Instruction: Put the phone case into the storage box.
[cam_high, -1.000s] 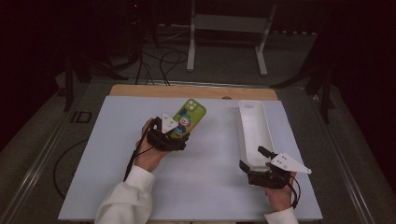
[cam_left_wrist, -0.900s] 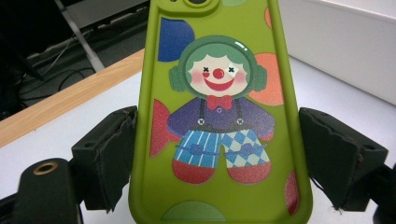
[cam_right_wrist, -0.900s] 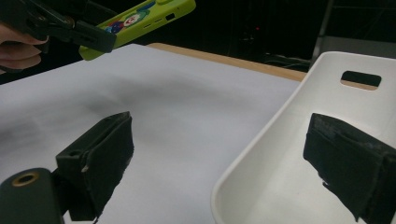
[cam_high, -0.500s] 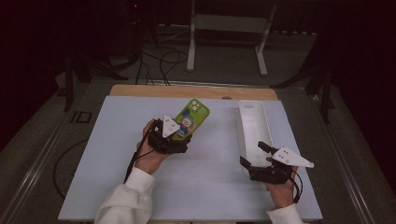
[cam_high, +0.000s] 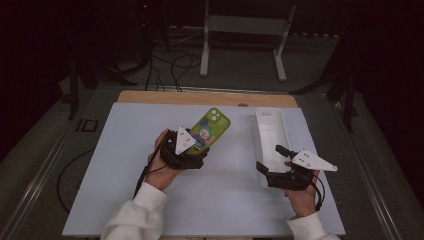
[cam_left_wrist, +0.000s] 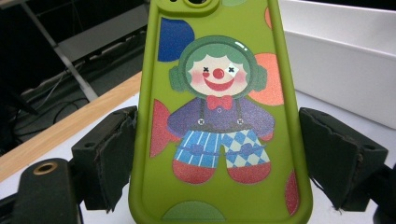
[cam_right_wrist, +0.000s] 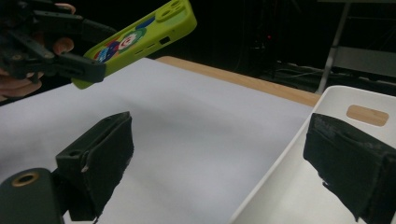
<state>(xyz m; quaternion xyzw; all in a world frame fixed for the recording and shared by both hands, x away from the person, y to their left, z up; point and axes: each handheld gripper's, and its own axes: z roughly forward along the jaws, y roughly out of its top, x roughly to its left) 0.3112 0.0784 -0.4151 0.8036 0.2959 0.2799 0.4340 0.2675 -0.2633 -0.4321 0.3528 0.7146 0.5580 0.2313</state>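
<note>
Phone case (cam_high: 209, 131) in lime green is what we're holding with the left gripper (cam_high: 192, 150), lifted off the white table (cam_high: 125, 150) a bit left of centre. In the left gripper view the case (cam_left_wrist: 219, 116) sits between the two black jaws with its clown print facing the camera; the pad on one side touches its edge, the other pad looks just shy of it, so the grip is hard to judge there. Its camera cutout is cut off at the top edge, and its bottom end runs out of frame too. From the right gripper view we see the case (cam_right_wrist: 135, 37) tilted up, clamped at its near end by the left gripper (cam_right_wrist: 70, 65), so we call it held.

Our right gripper (cam_high: 280, 167) hovers at the near end of the white bin (cam_high: 270, 132) on the right, jaws wide with nothing in them. The bin's (cam_right_wrist: 327, 140) inside is mostly hidden behind one jaw, and its far handle slot shows wood behind it.
</note>
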